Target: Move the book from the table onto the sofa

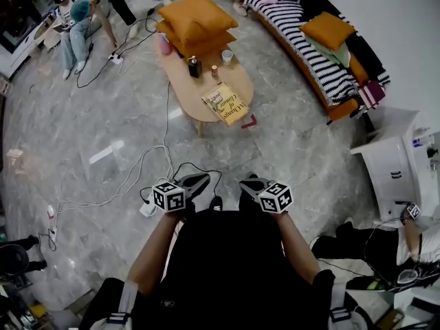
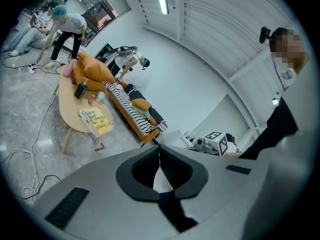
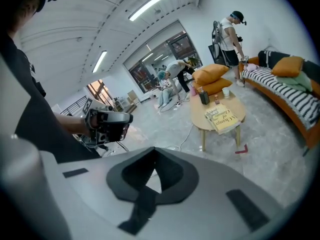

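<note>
Head view: our left gripper [image 1: 197, 180] and right gripper [image 1: 251, 183] sit side by side just in front of the body, both w/ jaws pressed together and nothing btwn them; each gripper view shows the tips meeting on empty air. Straight ahead and well apart across the floor, the book [image 1: 225, 103] lies flat on the near end of the table [image 1: 184, 88]. It's approx. centred btwn the two grippers, so neither is clearly nearer. Its long axis runs diagonally, far end toward the left gripper's side, near end toward the right's. The sofa [image 1: 302, 47] lies ahead and off to the right gripper's side, past the table, so we judge the carry goes that way. A cable [image 1: 148, 158] trails on the floor ahead of the left gripper, poss. a trip risk. The right gripper view shows the book's thickness and how close it sits to the table edge, which the head view flattens. The left gripper view shows the sofa just behind the book.
</note>
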Tool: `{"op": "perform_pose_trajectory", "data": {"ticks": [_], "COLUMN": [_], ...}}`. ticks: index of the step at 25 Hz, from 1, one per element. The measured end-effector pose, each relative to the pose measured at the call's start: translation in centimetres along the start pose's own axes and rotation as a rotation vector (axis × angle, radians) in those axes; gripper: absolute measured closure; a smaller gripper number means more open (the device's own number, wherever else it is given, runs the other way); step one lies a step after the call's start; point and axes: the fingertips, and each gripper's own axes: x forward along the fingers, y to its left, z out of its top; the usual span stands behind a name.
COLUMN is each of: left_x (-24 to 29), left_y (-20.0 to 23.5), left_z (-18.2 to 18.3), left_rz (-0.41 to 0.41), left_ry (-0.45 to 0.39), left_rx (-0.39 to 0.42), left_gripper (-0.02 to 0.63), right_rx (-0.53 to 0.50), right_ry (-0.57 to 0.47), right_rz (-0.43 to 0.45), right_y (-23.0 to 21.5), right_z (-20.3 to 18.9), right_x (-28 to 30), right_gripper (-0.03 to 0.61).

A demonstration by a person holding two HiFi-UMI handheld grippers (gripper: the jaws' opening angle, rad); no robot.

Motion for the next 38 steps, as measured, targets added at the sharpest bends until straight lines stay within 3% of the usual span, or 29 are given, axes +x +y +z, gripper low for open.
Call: {"op": "perform_pose_trajectory", "data": {"ticks": [10,17,23,30,38], "left_x": [5.8,12.4,16.0,17.8,18.2], "left_y": [0.4,-0.5,-1.5,-2.0,-2.9], "left_z": [2.2,5.2,5.3,4.4,4.6], "left_rz": [0.098,0.138,0.191,0.240,0.267], "left_ry": [-0.037,-0.114,-0.159,-0.187,-0.197], "left_rx": [-0.053,-0.092,-0.113,-0.135,-0.122], "left_gripper": [0.601,0.601,0.601,0.601,0.601], "right_rx": [-0.011,-0.033,-0.077,-0.091,-0.081], "right_ry": [0.028,0.093,0.135,0.141,0.128], "right_rz": [0.097,0.151,0.192,0.203,0.223], "right_y": [-6.1,-12.3,-16.1,-19.3,-20.0], "right_z": [2.6,3.8,4.7,4.8,4.6], "right_x": [-1.2,-4.0,-6.3,-7.4,-8.1], "right_gripper": [0.571,0.571,0.571,0.571,0.571]}}
